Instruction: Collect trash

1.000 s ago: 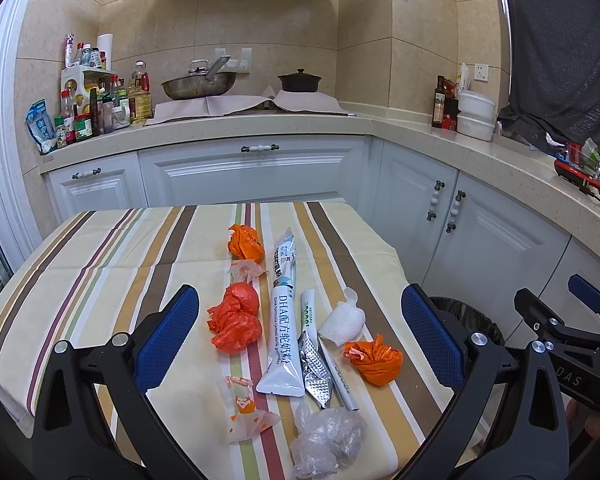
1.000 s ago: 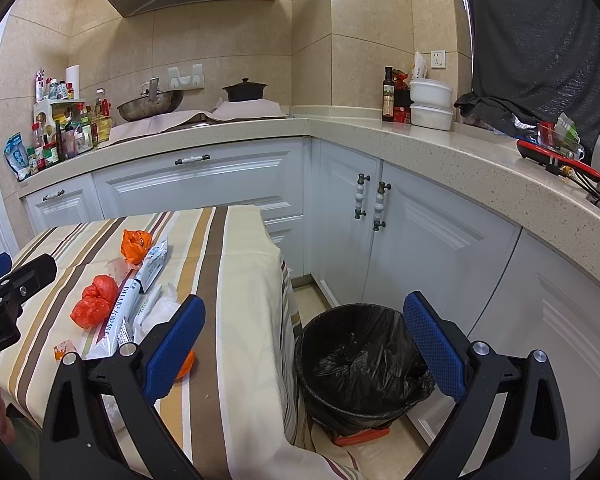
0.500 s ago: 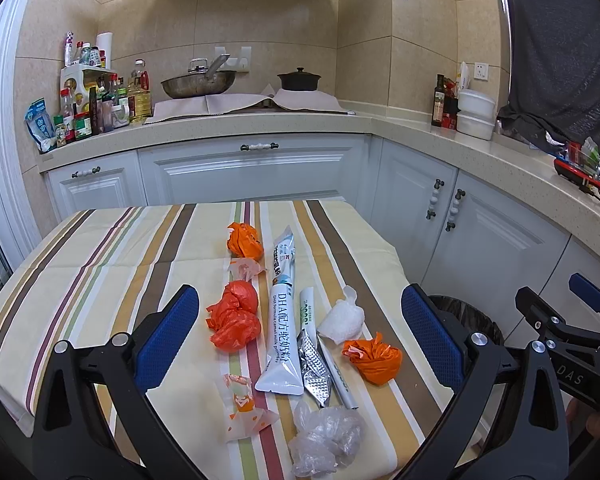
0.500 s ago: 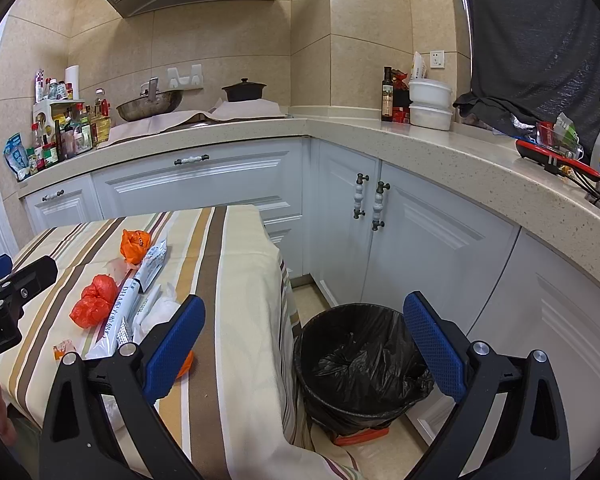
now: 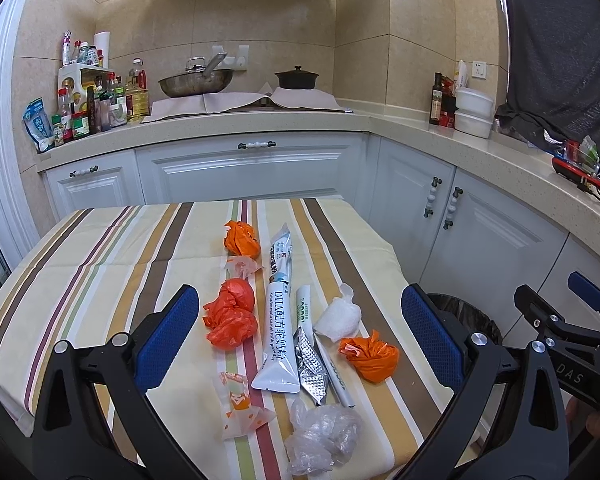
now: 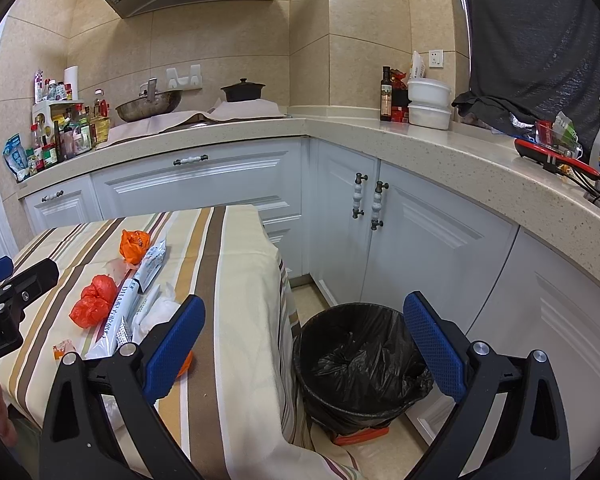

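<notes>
The left gripper [image 5: 300, 332] hangs over the near edge of the table [image 5: 100, 248], its blue pads spread wide with nothing between them. Under it the trash lies in a loose strip down the middle of the striped cloth: an orange bag [image 5: 241, 239] nearest the far edge, a crumpled red bag [image 5: 232, 316] closer in, a long white tube [image 5: 279, 312] beside that, a foil blister pack [image 5: 312, 364] touching the tube's lower end, and a white wad [image 5: 340, 316] just right of them. A second orange bag [image 5: 370, 358] sits toward the right edge, with a small wrapper [image 5: 238, 404] and a clear plastic bag [image 5: 324, 440] by the near edge.

The right gripper [image 6: 304, 344] is off the table's right side (also wide apart, holding nothing), above the bin [image 6: 360, 364]. The bin stands on the floor between the hanging cloth and the white cabinet doors [image 6: 420, 248], lined with a black bag. A wok [image 6: 148, 106] and a dark pot [image 6: 242, 90] sit on the counter at the back.
</notes>
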A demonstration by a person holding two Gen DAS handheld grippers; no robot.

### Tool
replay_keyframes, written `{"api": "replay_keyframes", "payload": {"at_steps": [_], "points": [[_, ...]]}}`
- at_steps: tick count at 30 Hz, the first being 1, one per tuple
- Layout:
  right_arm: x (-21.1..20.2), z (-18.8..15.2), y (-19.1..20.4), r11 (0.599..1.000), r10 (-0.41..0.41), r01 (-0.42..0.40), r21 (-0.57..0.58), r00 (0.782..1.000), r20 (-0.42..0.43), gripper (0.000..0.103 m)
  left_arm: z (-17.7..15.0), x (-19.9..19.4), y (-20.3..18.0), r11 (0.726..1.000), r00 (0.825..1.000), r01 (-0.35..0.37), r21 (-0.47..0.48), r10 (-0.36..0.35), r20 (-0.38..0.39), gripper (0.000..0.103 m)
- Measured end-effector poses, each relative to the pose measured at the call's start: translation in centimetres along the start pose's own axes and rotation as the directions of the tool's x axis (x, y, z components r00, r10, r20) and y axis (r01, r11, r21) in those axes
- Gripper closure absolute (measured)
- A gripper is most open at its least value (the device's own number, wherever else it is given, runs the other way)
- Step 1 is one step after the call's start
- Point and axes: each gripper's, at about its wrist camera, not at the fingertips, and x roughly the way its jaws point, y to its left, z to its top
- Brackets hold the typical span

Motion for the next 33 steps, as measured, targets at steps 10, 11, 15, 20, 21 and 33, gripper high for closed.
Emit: {"api": "replay_keyframes", "payload": {"at_steps": [10,11,15,20,21,33], "points": [[0.0,0.0,0.0,1.0,0.0,0.0,0.0,1.0,0.0,0.006,-0.1,0.0,-0.1,1.0,1.0,-0.001,-0.001,0.001,-0.001,0.004],[0.0,0.0,0.0,1.0,0.0,0.0,0.0,1.0,0.0,0.006,0.0,0.0,0.0,1.0,1.0,-0.001,-0.001,0.001,0.0,0.004],[0.0,0.0,0.0,1.0,0.0,0.0,0.0,1.0,0.0,0.006,-0.1,0.0,-0.2,1.0,1.0,0.0,0.0,0.0,-0.001,0.004],[0.1,0.0,0.0,1.0,0.001,-0.001,0.0,1.0,-0.001,0.006,-0.1,0.1,-0.2,1.0,1.0,-0.001,-0.001,0.001,-0.001,0.004],[0.1,0.0,0.0,1.0,0.003,-0.003,0.001,1.0,-0.002,0.006,-0.2,0.1,-0.2,1.0,1.0,-0.001,-0.003,0.001,-0.001,0.004],[2.3,-2.0,1.5,0.993,0.11,-0.111,-0.026,0.992,-0.057,0.006,-2.5,1.3,4.7,0.997,0.996,-0.05,-0.056,0.046,-0.082,0.006]]}}
